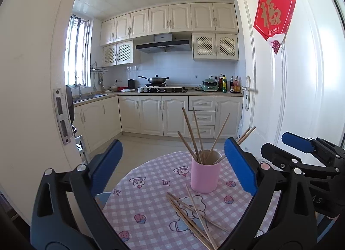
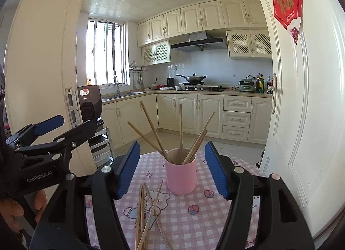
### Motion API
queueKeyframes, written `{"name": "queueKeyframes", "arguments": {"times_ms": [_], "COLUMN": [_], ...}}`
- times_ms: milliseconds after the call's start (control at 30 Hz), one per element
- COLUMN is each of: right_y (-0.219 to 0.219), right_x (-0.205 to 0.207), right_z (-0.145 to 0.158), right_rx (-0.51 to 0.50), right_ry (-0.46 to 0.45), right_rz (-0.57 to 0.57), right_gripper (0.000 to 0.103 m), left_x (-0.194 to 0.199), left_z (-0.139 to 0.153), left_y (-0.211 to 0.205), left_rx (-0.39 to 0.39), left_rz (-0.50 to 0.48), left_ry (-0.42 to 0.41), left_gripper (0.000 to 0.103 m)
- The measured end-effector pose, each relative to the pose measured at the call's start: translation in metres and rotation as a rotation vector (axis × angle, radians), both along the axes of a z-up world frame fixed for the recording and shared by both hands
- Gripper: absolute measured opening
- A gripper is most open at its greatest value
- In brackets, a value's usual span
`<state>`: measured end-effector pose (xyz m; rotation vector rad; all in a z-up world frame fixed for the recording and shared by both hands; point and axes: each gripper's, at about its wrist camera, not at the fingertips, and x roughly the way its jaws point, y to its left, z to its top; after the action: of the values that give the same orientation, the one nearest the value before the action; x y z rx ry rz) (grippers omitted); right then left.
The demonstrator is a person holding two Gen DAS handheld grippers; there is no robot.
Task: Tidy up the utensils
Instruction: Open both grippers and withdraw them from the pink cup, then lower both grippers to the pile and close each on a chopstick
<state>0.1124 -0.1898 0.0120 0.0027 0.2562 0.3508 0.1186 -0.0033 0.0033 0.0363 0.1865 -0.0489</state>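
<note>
Your left gripper (image 1: 174,169) is spread wide and grasps nothing; its blue pads (image 1: 240,166) stand on either side of the pink cup (image 1: 205,177), above the table and clear of it. Your right gripper (image 2: 172,169) is likewise released and empty, with the same cup (image 2: 180,177) framed between its fingers. Each gripper shows at the edge of the other's view, side by side. The cup stands upright near the far edge of the round table (image 1: 151,202), which wears a pink checked cloth. Several chopsticks (image 1: 195,135) lean splayed inside the cup. A loose pile of chopsticks (image 1: 192,217) lies crossed on the cloth just in front of the cup, towards the near edge.
</note>
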Motion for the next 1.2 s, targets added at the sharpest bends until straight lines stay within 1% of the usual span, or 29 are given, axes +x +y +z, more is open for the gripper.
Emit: {"name": "queueKeyframes", "arguments": {"times_ms": [133, 267, 367, 400, 500, 633, 667, 733, 900, 967, 1033, 1100, 1133, 1167, 1200], "right_y": [0.007, 0.018, 0.025, 0.026, 0.033, 0.039, 0.041, 0.043, 0.047, 0.049, 0.054, 0.057, 0.056, 0.055, 0.054], "right_x": [-0.005, -0.001, 0.012, 0.016, 0.032, 0.054, 0.059, 0.067, 0.080, 0.083, 0.085, 0.086, 0.085, 0.086, 0.086], "right_z": [-0.015, -0.038, -0.059, -0.066, -0.088, -0.116, -0.123, -0.134, -0.156, -0.157, -0.158, -0.160, -0.158, -0.158, -0.158], "right_rx": [-0.055, -0.116, -0.153, -0.160, -0.188, -0.221, -0.225, -0.235, -0.252, -0.250, -0.286, -0.310, -0.306, -0.302, -0.293], "right_ry": [0.012, 0.057, 0.129, 0.153, 0.245, 0.354, 0.384, 0.434, 0.538, 0.547, 0.553, 0.563, 0.566, 0.569, 0.572], "right_rz": [0.002, 0.012, 0.010, 0.013, 0.030, 0.040, 0.045, 0.061, 0.107, 0.123, 0.127, 0.140, 0.143, 0.143, 0.147], "right_gripper": [0.061, 0.061, 0.061, 0.061, 0.061, 0.060, 0.058, 0.049, 0.039, 0.037, 0.036, 0.030, 0.028, 0.026, 0.025], "left_x": [-0.001, 0.013, 0.027, 0.033, 0.045, 0.056, 0.059, 0.065, 0.079, 0.085, 0.093, 0.099, 0.102, 0.107, 0.111], "left_z": [-0.016, -0.036, -0.054, -0.061, -0.082, -0.106, -0.110, -0.117, -0.131, -0.132, -0.135, -0.136, -0.137, -0.138, -0.139], "left_y": [0.008, 0.023, 0.035, 0.039, 0.046, 0.051, 0.051, 0.050, 0.045, 0.040, 0.032, 0.024, 0.019, 0.013, 0.008], "left_rx": [0.009, 0.007, -0.007, -0.012, -0.018, -0.045, -0.059, -0.088, -0.133, -0.145, -0.155, -0.154, -0.146, -0.135, -0.128], "left_rz": [0.016, 0.055, 0.077, 0.088, 0.101, 0.094, 0.085, 0.059, 0.032, 0.013, -0.018, -0.042, -0.055, -0.068, -0.078], "left_ry": [0.038, 0.154, 0.255, 0.301, 0.404, 0.497, 0.517, 0.553, 0.610, 0.626, 0.648, 0.662, 0.672, 0.683, 0.695], "left_gripper": [0.094, 0.094, 0.094, 0.094, 0.094, 0.094, 0.094, 0.094, 0.094, 0.094, 0.094, 0.094, 0.092, 0.087, 0.084]}}
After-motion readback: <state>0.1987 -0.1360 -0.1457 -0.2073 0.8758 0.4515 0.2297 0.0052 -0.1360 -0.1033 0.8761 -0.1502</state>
